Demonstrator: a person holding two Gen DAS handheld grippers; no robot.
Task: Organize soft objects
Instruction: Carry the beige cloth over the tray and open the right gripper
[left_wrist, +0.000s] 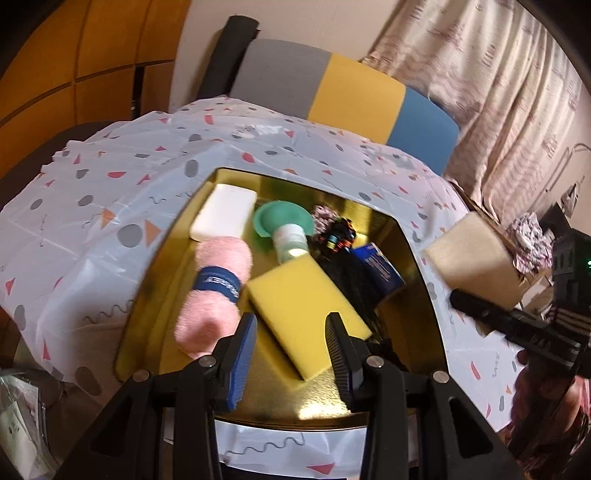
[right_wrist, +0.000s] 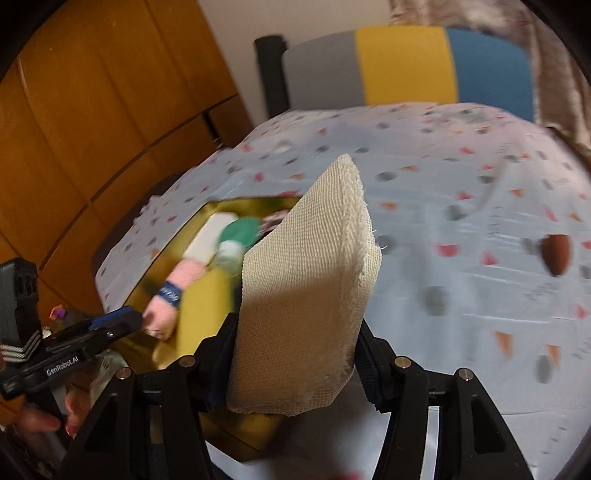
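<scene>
While the right gripper (right_wrist: 295, 354) clamps the beige cloth block (right_wrist: 306, 295), left gripper (left_wrist: 291, 354) jaws seemingly gape empty above the gold tray (left_wrist: 406, 236).

right gripper (right_wrist: 295, 354): clamped on folded cream woven cloth (right_wrist: 306, 284), held above patterned tablecloth (right_wrist: 461, 206); gold tray (right_wrist: 162, 258) with pink roll (right_wrist: 170, 291), yellow sponge (right_wrist: 205, 314) at left.

"GenRobot.AI" in white — on the left hand-held gripper (right_wrist: 117, 320), blue band's print unreadable
</scene>
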